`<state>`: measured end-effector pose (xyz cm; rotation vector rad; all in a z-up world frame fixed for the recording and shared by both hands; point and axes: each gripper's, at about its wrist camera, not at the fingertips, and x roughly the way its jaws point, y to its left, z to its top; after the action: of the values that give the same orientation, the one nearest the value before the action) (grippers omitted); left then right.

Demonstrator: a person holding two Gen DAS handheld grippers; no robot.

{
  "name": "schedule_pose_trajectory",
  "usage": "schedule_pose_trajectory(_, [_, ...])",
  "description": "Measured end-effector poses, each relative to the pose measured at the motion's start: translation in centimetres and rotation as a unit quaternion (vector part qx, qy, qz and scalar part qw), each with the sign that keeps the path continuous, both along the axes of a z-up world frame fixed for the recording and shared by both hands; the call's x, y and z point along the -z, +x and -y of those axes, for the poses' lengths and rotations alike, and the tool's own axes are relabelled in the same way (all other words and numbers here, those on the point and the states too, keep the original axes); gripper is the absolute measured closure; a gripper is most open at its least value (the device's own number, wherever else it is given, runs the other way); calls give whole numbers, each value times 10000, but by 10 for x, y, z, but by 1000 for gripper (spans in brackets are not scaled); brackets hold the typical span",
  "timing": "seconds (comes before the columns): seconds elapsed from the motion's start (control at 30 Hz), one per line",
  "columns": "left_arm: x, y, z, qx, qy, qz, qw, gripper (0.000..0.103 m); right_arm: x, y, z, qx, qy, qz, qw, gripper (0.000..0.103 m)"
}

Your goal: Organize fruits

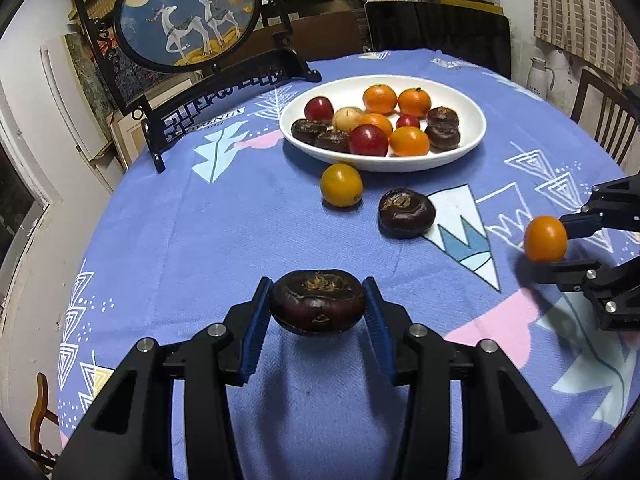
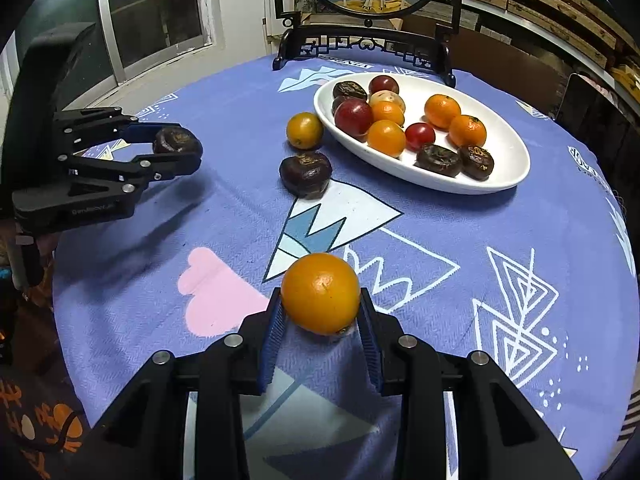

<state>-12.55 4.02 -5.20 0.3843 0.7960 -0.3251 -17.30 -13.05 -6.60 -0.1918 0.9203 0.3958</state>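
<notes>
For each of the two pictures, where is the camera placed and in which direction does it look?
Left wrist: sits behind the left gripper, faces the white plate; its fingers clamp a dark water chestnut; the right gripper enters at right.
Right wrist: sits behind the right gripper, which clamps an orange fruit; the left gripper enters at left.
Shared: plate, deer screen, tablecloth.

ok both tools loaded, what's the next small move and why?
Probably carry the left tool forward toward the white oval plate and release there. It grips a dark brown water chestnut off the cloth; the right tool holds a round orange fruit. The plate already holds similar fruit.
</notes>
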Motion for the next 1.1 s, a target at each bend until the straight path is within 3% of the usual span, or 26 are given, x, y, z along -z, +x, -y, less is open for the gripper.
schedule_pose_trajectory(0.27, [24,11,8,-1,143,-281,9995,58,10,9,11,125,-8,-133,9998,66])
schedule_pose_trajectory(0.3, [26,11,9,-1,171,-228,9996,57,10,8,12,114,9,-156,9998,52])
schedule_pose_trajectory(0.33, [26,10,8,1,179,-202,9996,51,10,6,14,125,-4,-169,9998,34])
schedule_pose_trajectory(0.37, [26,9,7,14,161,-213,9996,31,8,3,16,163,-29,-103,9998,31])
schedule_pose_trajectory(0.43, [21,4,1,-12,96,-95,9999,14,6,-3,19,146,-77,-5,9999,29])
schedule_pose_trajectory(0.57, [13,-6,-18,-73,17,88,9999,12,7,-3,28,209,-14,-23,9998,29])
schedule_pose_trajectory(0.77, [19,-6,-30,-152,15,-112,9998,11,12,14,15,87,57,-120,9999,33])
schedule_pose_trajectory(0.83, [20,-1,-24,-104,1,-183,9998,11,12,16,11,21,20,-132,9999,63])
schedule_pose_trajectory(0.87, [20,1,-20,-80,-8,-198,9998,11,10,16,12,37,49,-157,9999,67])
schedule_pose_trajectory(1.03, [23,13,6,133,122,-157,9997,11,1,-5,33,173,51,-129,9998,67])
schedule_pose_trajectory(1.1, [27,18,11,165,138,-262,9994,23,-2,-14,40,260,1,-89,9996,67])
